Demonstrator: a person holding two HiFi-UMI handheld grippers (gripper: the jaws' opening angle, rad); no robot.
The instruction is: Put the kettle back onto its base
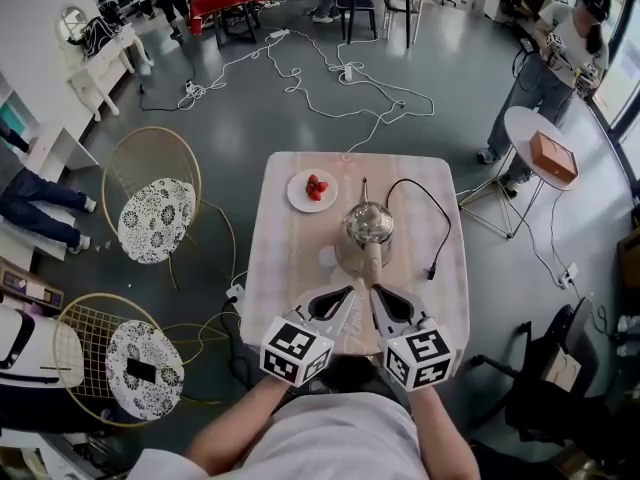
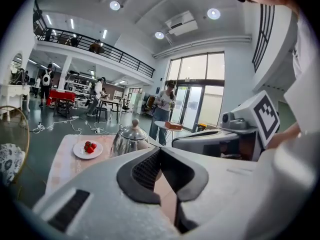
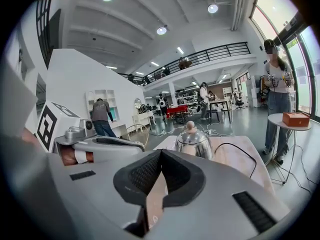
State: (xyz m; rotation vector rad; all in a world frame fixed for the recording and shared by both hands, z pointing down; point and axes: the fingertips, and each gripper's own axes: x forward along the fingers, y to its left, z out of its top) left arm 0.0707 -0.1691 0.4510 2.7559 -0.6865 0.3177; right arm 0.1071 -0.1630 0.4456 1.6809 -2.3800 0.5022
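A shiny steel kettle (image 1: 368, 225) (image 2: 131, 139) (image 3: 192, 141) with a round knob on its lid stands upright in the middle of the pale table (image 1: 290, 258). Its wooden handle points toward me. A black cord (image 1: 430, 213) loops from the kettle's right side to a loose plug (image 1: 432, 271); I cannot make out the base beneath the kettle. My left gripper (image 1: 350, 293) (image 2: 160, 151) and right gripper (image 1: 378, 293) (image 3: 160, 153) hover side by side near the table's front edge, short of the handle. Both are shut with nothing between their pads.
A white plate of strawberries (image 1: 312, 190) (image 2: 88, 149) lies at the table's far left. Two wire chairs (image 1: 150, 203) stand left of the table. A small round table with a brown box (image 1: 545, 153) and a standing person (image 1: 560, 58) are at the back right. Cables trail over the floor.
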